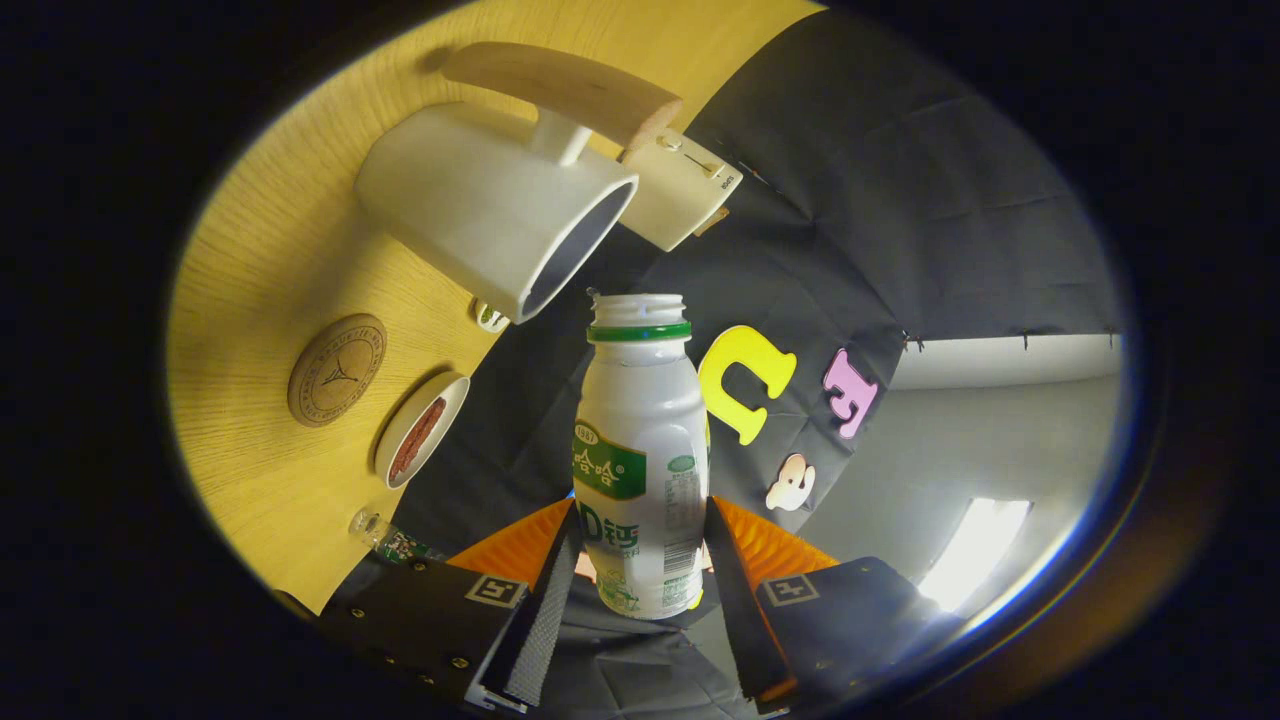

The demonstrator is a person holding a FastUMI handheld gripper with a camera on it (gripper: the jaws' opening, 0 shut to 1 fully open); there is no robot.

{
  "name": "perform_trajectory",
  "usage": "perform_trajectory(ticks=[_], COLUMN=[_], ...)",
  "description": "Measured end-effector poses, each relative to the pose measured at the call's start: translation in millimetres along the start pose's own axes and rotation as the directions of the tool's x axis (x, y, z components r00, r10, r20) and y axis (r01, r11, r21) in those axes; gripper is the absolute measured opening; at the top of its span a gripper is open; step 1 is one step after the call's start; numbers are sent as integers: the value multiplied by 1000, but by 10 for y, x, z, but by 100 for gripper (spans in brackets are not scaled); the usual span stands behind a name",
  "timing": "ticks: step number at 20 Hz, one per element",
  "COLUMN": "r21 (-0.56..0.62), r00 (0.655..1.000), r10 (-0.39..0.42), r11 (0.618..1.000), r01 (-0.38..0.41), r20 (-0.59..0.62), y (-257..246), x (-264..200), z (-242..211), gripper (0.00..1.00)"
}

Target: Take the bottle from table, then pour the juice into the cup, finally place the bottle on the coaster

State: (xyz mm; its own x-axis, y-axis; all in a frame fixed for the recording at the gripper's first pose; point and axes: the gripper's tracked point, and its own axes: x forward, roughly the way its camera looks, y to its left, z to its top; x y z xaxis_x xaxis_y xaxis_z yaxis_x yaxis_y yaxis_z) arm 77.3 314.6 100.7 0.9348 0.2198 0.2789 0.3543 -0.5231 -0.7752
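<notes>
Fingers (560, 575) clamp both sides of the bottle (640, 450), near the cup (490, 205).

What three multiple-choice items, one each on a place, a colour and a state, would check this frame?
1. Where is the bottle?
A. between the gripper fingers
B. on the coaster
C. inside the cup

2. What colour is the ring below the bottle's mouth?
A. red
B. green
C. blue

3. What state is the bottle's mouth in?
A. capped
B. corked
C. open

Answers: 1 A, both fingers press its lower sides. 2 B, a green band circles the neck. 3 C, bare threads show and the mouth points towards the white cup, with the wooden coaster bare.
</notes>
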Motion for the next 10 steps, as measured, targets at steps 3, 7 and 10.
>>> perform_trajectory(ticks=[3,7,10], r21=[-2,-23,-35], r00=[1000,1000,1000], r10=[10,17,18], r11=[1000,1000,999], r01=[-10,-17,-17], r20=[0,12,17], y=[42,78,78], x=[16,-2,-3], z=[6,34,65], gripper=[70,71,70])
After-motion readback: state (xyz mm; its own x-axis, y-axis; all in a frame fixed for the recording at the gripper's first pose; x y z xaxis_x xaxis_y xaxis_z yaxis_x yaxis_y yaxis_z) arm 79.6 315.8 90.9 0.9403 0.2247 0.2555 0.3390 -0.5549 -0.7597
